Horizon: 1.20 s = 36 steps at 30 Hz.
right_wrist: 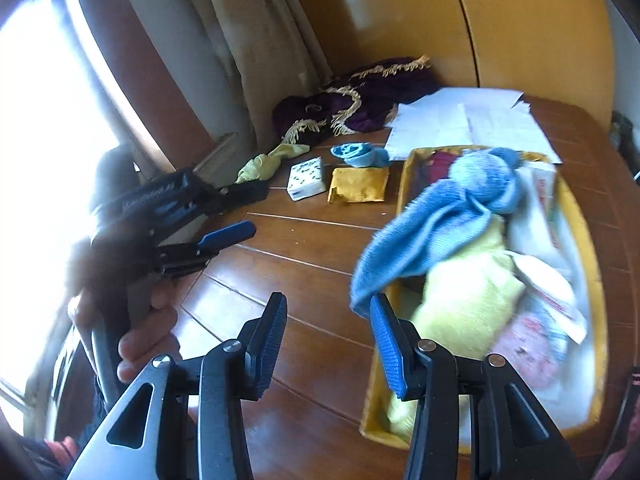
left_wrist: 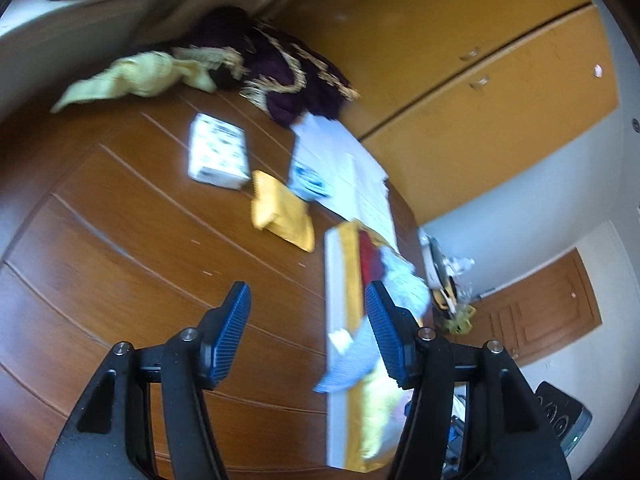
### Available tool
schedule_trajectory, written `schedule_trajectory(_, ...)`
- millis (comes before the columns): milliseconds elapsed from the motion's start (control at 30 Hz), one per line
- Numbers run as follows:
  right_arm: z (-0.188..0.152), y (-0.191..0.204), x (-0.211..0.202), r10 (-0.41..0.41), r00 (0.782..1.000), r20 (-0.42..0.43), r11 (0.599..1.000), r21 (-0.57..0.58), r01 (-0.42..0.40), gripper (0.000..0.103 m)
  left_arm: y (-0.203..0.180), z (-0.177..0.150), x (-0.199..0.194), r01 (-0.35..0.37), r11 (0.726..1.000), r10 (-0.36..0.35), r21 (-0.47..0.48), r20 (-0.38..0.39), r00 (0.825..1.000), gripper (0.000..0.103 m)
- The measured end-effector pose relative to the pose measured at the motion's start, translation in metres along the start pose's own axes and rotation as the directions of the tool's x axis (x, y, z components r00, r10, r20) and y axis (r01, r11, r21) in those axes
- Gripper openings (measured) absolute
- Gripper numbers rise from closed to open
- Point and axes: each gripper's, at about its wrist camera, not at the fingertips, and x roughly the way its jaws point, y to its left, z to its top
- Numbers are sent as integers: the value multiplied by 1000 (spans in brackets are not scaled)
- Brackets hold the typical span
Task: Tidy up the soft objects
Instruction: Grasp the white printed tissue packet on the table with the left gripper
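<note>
While both tongs, left (left_wrist: 308,320) and right (right_wrist: 329,330), gape empty, blue towel (right_wrist: 436,220) droops over full basket (right_wrist: 596,280) rim; probably needs tucking.

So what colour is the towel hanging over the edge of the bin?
Light blue towel, clearest in the right wrist view.

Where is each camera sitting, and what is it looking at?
Left wrist: sits on the left gripper, looking over the wooden table; only its own open fingers show.
Right wrist: sits on the right gripper, facing the yellow bin; a hand shows.
Both see the white box.
</note>
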Motion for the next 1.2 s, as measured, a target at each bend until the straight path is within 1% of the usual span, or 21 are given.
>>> schedule_trajectory(133,15,6,21,11,1000,-22,1000,16,-11,45,15,10,-2,-69,998,69,7,20,997,58)
schedule_trajectory(300,30,7,43,33,998,-53,998,59,-30,46,28,27,3,-130,991,130,16,14,991,58)
schedule_trajectory(400,39,10,52,52,996,-65,996,72,-48,46,31,35,6,-144,989,144,23,16,989,58)
schedule_trajectory(533,60,10,61,55,995,-79,996,75,-50,47,31,48,18,-169,985,169,25,1,986,58)
schedule_trajectory(600,72,8,67,52,995,-86,995,89,-44,50,30,57,24,-184,982,185,38,-3,983,58)
schedule_trajectory(667,82,3,75,59,994,-87,991,128,-47,51,28,68,34,-224,973,225,58,-5,974,58)
schedule_trajectory(767,85,-3,82,66,995,-77,984,169,-52,51,30,86,53,-270,959,273,85,-20,962,58)
schedule_trajectory(867,85,-4,89,32,998,-53,986,166,-22,51,36,100,71,-318,945,321,81,-24,947,58)
schedule_trajectory(900,86,-3,90,11,999,-42,988,155,-4,51,39,103,78,-344,936,346,80,-20,938,58)
schedule_trajectory(967,89,-6,93,-30,999,-22,988,151,33,51,41,107,88,-373,924,376,82,-23,926,58)
schedule_trajectory(1033,92,-10,94,-45,999,-11,986,161,46,51,42,109,99,-401,912,405,86,-31,914,58)
schedule_trajectory(1133,92,-19,98,-56,998,0,983,177,56,51,41,111,109,-418,904,422,95,-38,906,58)
schedule_trajectory(1200,90,-22,101,-54,999,-11,982,183,55,51,39,114,109,-419,904,423,88,-20,906,58)
